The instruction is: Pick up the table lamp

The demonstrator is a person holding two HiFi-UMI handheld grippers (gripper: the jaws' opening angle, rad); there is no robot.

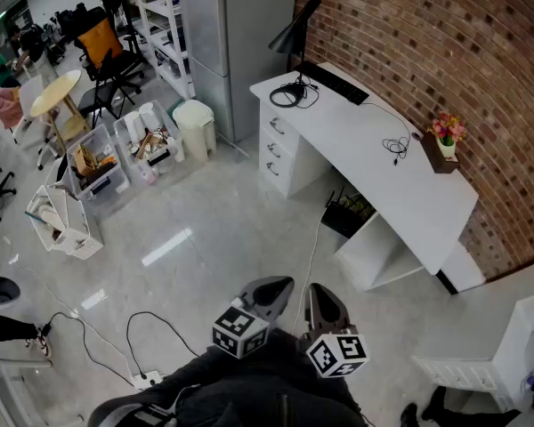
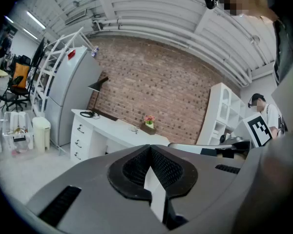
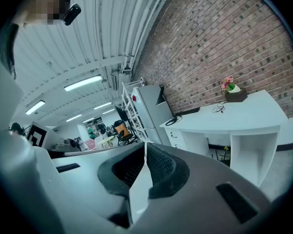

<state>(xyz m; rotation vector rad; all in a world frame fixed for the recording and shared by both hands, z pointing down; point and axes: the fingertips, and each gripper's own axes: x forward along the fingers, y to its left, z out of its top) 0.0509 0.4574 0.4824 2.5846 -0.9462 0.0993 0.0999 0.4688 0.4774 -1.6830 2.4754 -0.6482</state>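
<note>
since i'm well apart from the desk (image 1: 374, 149), the left gripper (image 1: 283, 285) and right gripper (image 1: 313, 292) hang near me, jaws pressed together, empty. lamp (image 1: 291, 32) stands upright at the desk's far corner by the brick wall (image 1: 445, 43).

The white desk (image 1: 374, 167) bears a black table lamp (image 1: 295, 32) and a coiled cable (image 1: 289, 95) at its far corner, a keyboard (image 1: 335, 82) and potted flowers (image 1: 444, 140) along its wall edge.
</note>
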